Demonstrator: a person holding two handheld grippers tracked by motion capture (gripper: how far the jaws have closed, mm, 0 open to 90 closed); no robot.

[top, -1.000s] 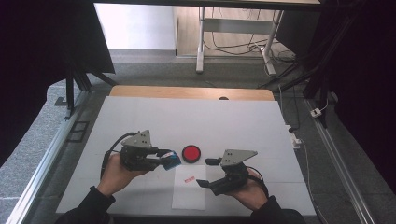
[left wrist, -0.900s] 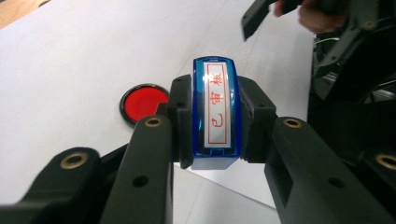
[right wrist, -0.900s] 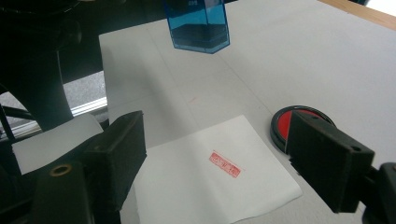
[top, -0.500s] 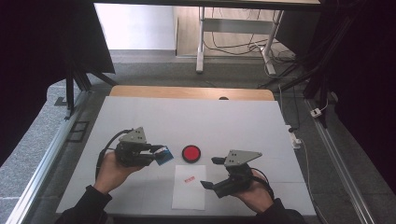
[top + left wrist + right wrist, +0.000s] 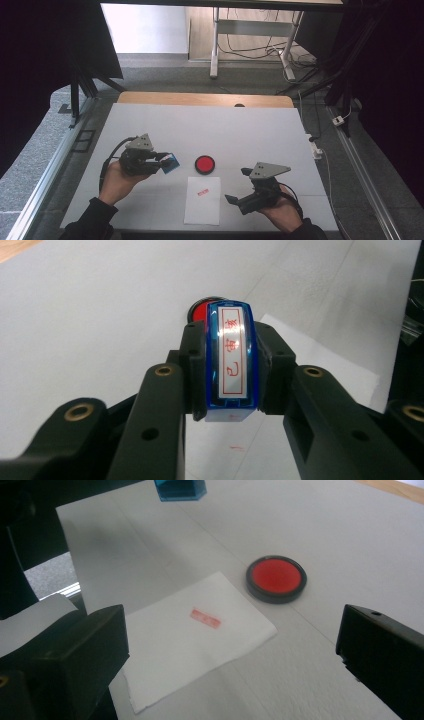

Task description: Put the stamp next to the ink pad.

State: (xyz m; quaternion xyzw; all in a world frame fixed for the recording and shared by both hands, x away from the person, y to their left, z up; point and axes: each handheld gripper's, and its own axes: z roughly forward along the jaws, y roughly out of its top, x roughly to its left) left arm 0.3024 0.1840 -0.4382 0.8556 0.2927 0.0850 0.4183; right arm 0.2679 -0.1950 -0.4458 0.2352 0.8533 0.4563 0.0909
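Note:
My left gripper is shut on a blue stamp, held a little above the table at the left. In the left gripper view the stamp sits clamped between the two black jaws, its label with red characters facing the camera. A round red ink pad lies on the table just right of the stamp. In front of it lies a white paper sheet with a small red stamped mark. My right gripper is open at the sheet's right edge, with nothing between its jaws.
The white table surface stretches far and right of the pad. A wooden strip runs along the far edge. Metal rails flank both sides, and cables lie on the floor beyond.
My left gripper has drawn back to the left with the stamp, away from the ink pad. My right gripper has slid a little toward the near edge.

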